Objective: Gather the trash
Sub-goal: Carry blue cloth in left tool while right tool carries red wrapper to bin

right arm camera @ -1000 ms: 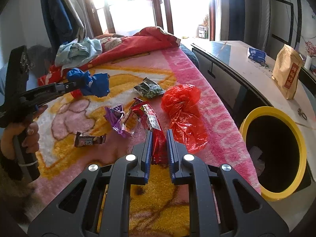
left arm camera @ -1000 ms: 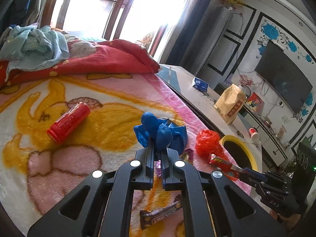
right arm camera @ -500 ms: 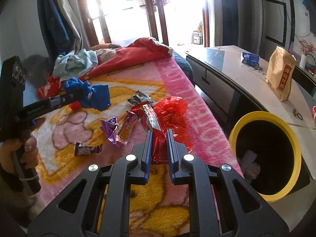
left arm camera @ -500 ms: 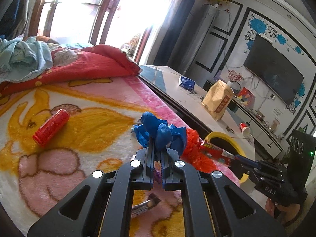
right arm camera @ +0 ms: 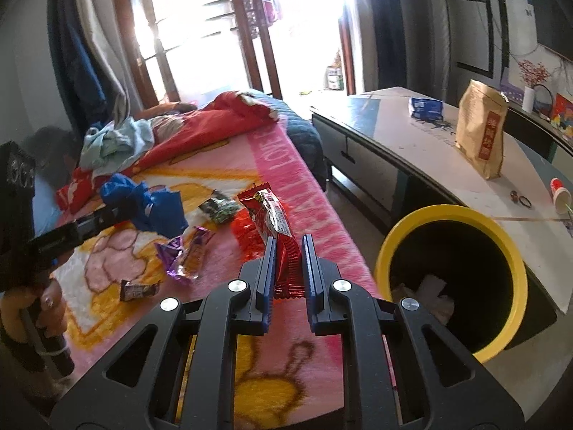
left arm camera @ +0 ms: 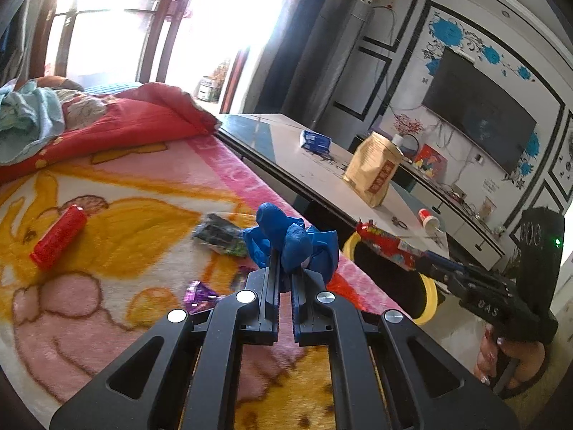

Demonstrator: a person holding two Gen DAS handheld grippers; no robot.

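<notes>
My left gripper [left arm camera: 284, 256] is shut on a crumpled blue plastic bag [left arm camera: 293, 242], held above the pink blanket; the same blue bag [right arm camera: 150, 204] shows at the left of the right wrist view. My right gripper [right arm camera: 289, 240] is shut on a red snack wrapper [right arm camera: 275, 222], lifted above the bed edge. From the left wrist view that red wrapper [left arm camera: 385, 245] hangs over the yellow-rimmed bin [left arm camera: 428, 288]. The bin [right arm camera: 508, 261] stands on the floor beside the bed, with white paper inside.
On the blanket [left arm camera: 118, 222] lie a red can [left arm camera: 59, 238], a dark green packet [right arm camera: 219, 208], a purple wrapper [right arm camera: 186, 254], a red plastic bag [right arm camera: 247, 231] and a chocolate bar [right arm camera: 138, 289]. A low table [right arm camera: 429, 143] carries a brown paper bag [right arm camera: 480, 132].
Both grippers have risen and swung to the right with their loads. The red wrapper now hangs over the bin, and the blue bag is closer to the bed's edge.
</notes>
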